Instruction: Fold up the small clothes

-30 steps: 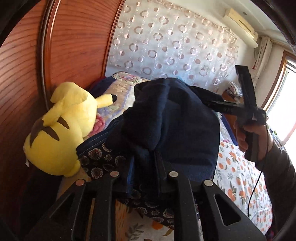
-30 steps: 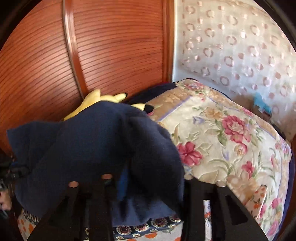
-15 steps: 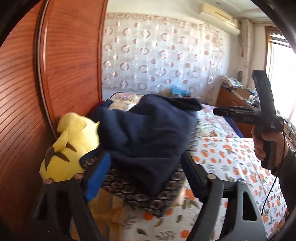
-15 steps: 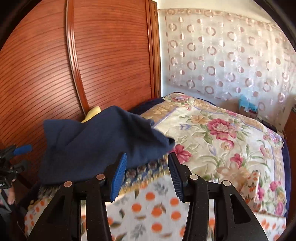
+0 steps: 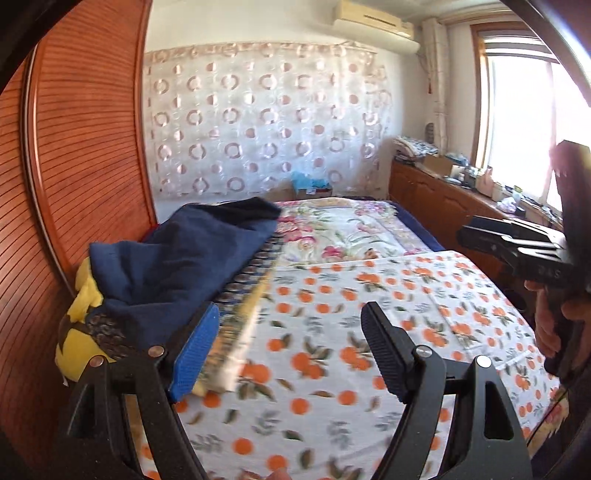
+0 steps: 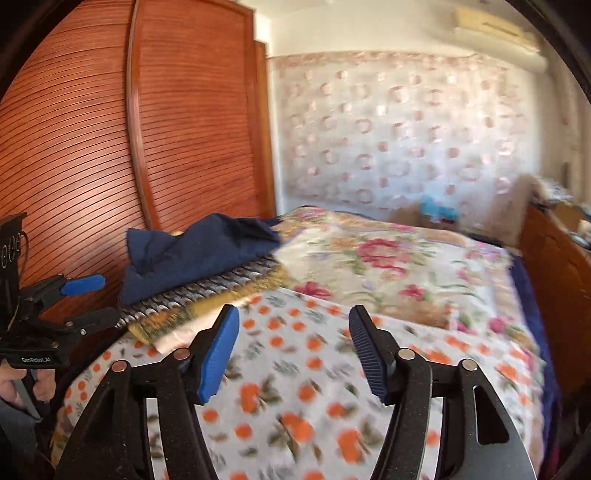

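Navy garment (image 5: 177,254): lies crumpled on a patterned folded cloth (image 6: 207,291) at the bed's (image 5: 369,332) wardrobe-side edge.
Left gripper (image 5: 288,350): jaws wide, nothing between them.
Right gripper (image 6: 291,350): jaws opening, empty, over the orange-print sheet.
Left wrist view only: yellow plush toy (image 5: 79,328) under the navy garment; window.
Right wrist view only: the left gripper from the side, a hand on its handle.

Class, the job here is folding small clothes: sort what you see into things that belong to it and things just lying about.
Job: navy blue fleece garment; patterned folded cloth pile; left gripper; right gripper, jaws opening, empty.

Lying about: yellow plush toy; floral quilt; wall air conditioner.
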`<state>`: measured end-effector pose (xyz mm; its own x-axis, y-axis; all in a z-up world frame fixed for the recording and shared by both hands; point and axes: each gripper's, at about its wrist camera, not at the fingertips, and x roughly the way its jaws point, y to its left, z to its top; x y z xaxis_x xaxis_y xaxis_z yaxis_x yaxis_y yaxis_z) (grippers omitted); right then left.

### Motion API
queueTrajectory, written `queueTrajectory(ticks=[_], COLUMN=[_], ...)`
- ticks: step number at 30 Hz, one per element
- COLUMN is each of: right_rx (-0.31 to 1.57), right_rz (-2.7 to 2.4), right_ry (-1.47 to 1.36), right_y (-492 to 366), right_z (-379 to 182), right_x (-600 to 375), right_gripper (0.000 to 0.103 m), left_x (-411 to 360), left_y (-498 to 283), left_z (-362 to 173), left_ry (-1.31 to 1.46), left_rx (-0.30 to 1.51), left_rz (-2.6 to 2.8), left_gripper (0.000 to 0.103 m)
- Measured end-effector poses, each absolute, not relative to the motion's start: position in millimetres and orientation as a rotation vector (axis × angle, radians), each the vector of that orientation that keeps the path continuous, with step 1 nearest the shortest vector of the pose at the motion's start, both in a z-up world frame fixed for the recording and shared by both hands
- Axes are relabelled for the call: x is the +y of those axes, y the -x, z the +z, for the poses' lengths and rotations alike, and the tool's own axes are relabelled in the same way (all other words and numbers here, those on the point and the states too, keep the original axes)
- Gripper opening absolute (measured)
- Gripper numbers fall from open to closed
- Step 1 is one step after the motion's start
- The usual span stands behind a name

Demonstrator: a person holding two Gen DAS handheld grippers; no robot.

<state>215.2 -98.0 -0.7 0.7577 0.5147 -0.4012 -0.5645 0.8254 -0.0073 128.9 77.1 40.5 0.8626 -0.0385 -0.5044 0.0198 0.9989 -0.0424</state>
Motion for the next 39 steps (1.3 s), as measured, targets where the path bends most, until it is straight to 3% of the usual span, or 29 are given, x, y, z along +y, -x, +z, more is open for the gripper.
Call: queueTrajectory(ticks=[15,39], right_rx=[0.32,0.292], right_rz=[0.366,0.343], right_ry=[0.026,-0.003], right_y=[-45.1,-37.1], right_z=[-6.6,-21.4], right_x=[-163.8,-165.1], right_gripper=[0.065,0.065], left_x=[10.0,5.7], left_y=[-79.6,-61.8], left_z=[58.6,64.3], left_ry=[0.009,0.046], left_rx=[0.477,0.458], left_rz=[-0.059,-0.048], left_gripper=[0.079,0.08])
